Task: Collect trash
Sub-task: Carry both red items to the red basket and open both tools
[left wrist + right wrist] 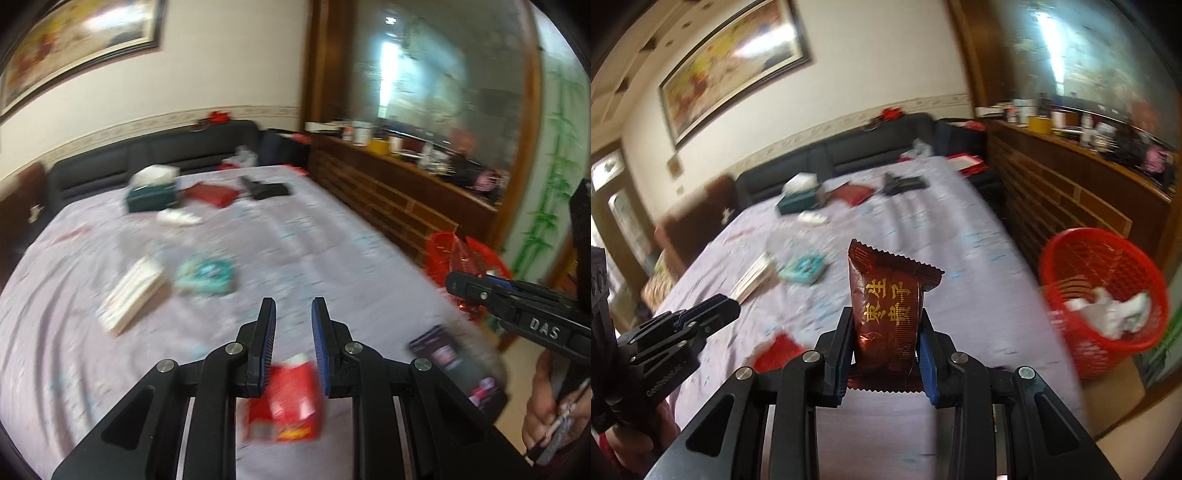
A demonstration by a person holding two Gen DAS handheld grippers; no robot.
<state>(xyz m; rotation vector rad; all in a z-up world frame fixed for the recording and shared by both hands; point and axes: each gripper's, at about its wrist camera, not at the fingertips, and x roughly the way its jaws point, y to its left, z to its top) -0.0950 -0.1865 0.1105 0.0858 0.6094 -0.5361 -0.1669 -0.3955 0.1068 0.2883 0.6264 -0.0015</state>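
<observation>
1. The right gripper (884,354) holds a dark red-brown foil snack packet with gold lettering (886,314); its jaws press on the packet's two sides, and the packet stands upright between them with its crimped top edge above the fingertips.
2. The left gripper (293,332) has its jaws drawn narrow, with nothing between them.
3. Below and behind the left jaws, a red paper packet (286,402) lies on the bed's lilac patterned sheet (314,229), blurred.
4. To the right of the right jaws stands a round red plastic mesh basket (1108,258), beside the bed, with crumpled white paper (1108,310) inside.
5. Ahead and left of both pairs of jaws, a white book (131,291) and a teal packet (207,275) lie on the sheet, near each other.
6. Farther ahead of the jaws, a dark green tissue box (151,195) rests near the black headboard (155,147).
</observation>
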